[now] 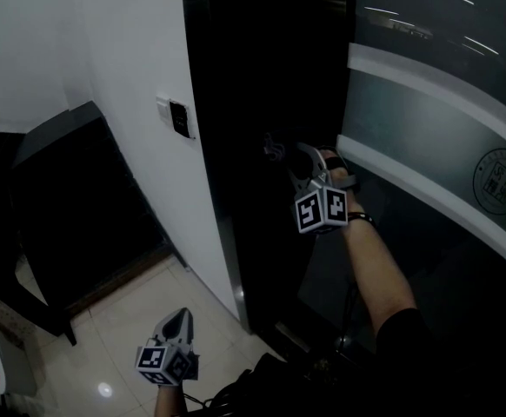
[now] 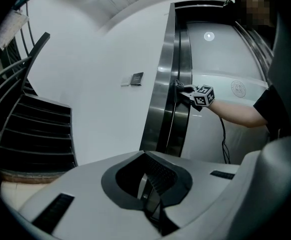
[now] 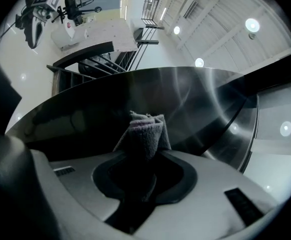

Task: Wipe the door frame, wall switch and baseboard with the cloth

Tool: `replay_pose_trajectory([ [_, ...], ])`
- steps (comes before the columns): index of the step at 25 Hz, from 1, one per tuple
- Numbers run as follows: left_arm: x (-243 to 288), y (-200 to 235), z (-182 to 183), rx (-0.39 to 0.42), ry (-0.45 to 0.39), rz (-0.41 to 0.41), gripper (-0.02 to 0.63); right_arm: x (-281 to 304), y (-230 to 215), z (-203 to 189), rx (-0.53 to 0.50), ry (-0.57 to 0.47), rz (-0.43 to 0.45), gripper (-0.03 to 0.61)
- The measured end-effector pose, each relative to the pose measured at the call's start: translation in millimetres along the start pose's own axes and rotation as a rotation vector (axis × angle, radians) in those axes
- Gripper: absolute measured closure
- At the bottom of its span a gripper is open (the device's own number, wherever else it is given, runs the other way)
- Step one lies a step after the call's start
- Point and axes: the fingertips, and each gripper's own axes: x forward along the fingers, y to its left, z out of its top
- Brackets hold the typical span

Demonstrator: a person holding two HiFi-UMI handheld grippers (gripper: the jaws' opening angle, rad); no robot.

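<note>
Our right gripper (image 1: 281,153) pinches the folded grey cloth (image 3: 145,129) at the dark polished metal door frame (image 1: 244,102). Our left gripper (image 2: 150,196) hangs closed on nothing. We judge frame-wiping in hand; next, steady strokes along it.

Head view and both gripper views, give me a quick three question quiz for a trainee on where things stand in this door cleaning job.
1. True or false: the left gripper is shut on nothing and hangs low above the floor.
2. Pick one. The right gripper holds the cloth up at: A the white wall; B the door frame; C the glass panel.
3. Fill in: in the head view, the wall switch sits to the ___ of the door frame.

Key: 1 true. 2 B. 3 left.
</note>
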Motion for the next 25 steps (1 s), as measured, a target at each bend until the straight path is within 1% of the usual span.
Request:
replay_pose_trajectory([
  [6,-2,0,-5,-0.003,0.013,0.0,0.614,-5,27,-8,0.015,0.01,0.049,0.48],
  [12,-9,4,-13,-0.034,0.017,0.016,0.614,-12,59,-23,0.02,0.039,0.097,0.48],
  [16,-12,7,-15,-0.013,0.036,0.039,0.614,-16,80,-28,0.036,0.04,0.129,0.48],
  [20,-10,4,-18,-0.011,0.047,0.038,0.614,-19,96,-32,0.045,0.041,0.155,0.48],
  [25,-7,-4,-24,0.01,0.07,0.032,0.614,-23,115,-38,0.053,0.046,0.183,0.48],
])
